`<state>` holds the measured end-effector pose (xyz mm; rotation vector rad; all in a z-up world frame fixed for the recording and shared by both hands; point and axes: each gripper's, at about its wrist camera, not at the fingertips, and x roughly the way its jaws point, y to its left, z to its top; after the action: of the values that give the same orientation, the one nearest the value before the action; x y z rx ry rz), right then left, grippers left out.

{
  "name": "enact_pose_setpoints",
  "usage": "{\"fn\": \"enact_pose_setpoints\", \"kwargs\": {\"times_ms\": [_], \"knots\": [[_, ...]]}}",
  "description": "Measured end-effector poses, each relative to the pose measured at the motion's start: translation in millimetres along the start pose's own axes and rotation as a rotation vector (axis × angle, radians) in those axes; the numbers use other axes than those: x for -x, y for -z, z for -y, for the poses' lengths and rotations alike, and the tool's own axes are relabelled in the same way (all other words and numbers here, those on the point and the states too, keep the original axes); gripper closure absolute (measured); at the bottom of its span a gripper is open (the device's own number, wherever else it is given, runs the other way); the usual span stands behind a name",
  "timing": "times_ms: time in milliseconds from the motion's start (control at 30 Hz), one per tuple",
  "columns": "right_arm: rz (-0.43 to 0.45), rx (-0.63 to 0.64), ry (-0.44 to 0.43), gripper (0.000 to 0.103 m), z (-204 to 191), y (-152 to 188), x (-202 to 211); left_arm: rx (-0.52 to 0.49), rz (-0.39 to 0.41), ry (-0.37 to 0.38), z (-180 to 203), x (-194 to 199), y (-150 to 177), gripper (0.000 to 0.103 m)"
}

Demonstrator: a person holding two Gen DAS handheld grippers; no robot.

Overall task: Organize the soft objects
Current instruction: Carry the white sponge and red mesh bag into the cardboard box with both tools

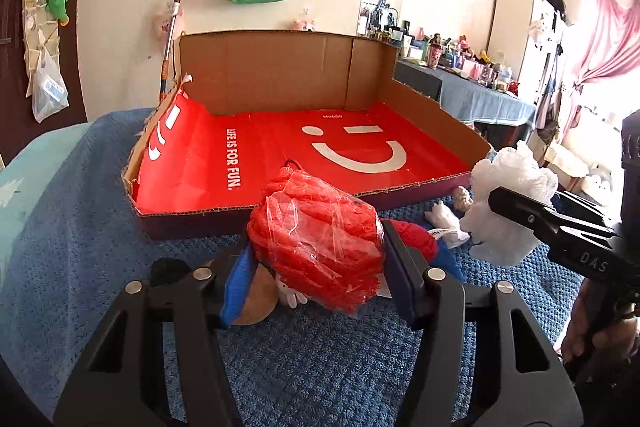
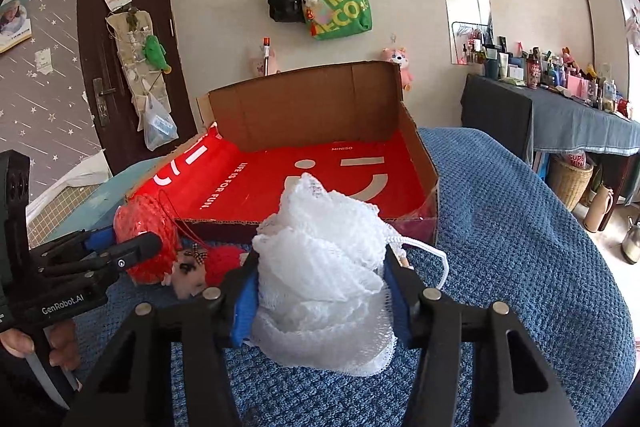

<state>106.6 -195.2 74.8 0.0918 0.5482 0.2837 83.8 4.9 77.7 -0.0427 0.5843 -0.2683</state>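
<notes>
On the blue blanket (image 1: 80, 235) before the cardboard box (image 1: 280, 67), the left gripper (image 1: 316, 267) tilts downward, fingers clamping a plastic-wrapped red mesh sponge (image 1: 320, 239); the right gripper (image 2: 320, 291) grips a white mesh sponge (image 2: 320, 267).

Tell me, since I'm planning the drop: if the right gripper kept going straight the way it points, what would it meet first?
Probably the near wall of the cardboard box, just ahead of the right gripper and its white mesh bath pouf; held slightly higher, it would clear onto the red liner. Depth is unclear.
</notes>
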Motion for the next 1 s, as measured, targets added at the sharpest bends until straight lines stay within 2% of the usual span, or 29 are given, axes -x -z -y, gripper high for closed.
{"fn": "enact_pose_setpoints", "kwargs": {"times_ms": [233,367,500,667,767,867,1000], "knots": [[0.048,0.01,-0.036,0.047,-4.0,-20.9,6.8,-0.005,0.019,0.022,0.9,8.3,-9.9,0.047],[0.098,0.036,-0.079,0.047,-9.2,-53.5,5.0,-0.017,0.035,0.079,-0.2,10.1,-26.3,0.047],[0.102,0.083,-0.105,0.047,-14.0,-104.0,-22.6,-0.036,0.032,0.15,-7.3,5.8,-59.6,0.047],[0.008,0.105,-0.123,0.047,-17.7,-164.9,-89.7,-0.103,-0.002,0.193,-19.4,-28.0,-114.8,0.047],[-0.07,0.099,-0.102,0.047,-18.5,-189.8,-134.1,-0.159,-0.09,0.156,-26.0,-69.5,-141.1,0.047],[-0.14,0.065,-0.094,0.047,-14.0,-200.7,-169.9,-0.175,-0.187,0.136,-35.4,-113.0,-154.9,0.047],[-0.232,0.045,-0.047,0.047,-9.1,-202.6,-217.9,-0.195,-0.253,0.119,-46.5,-161.3,-165.0,0.047]]}}
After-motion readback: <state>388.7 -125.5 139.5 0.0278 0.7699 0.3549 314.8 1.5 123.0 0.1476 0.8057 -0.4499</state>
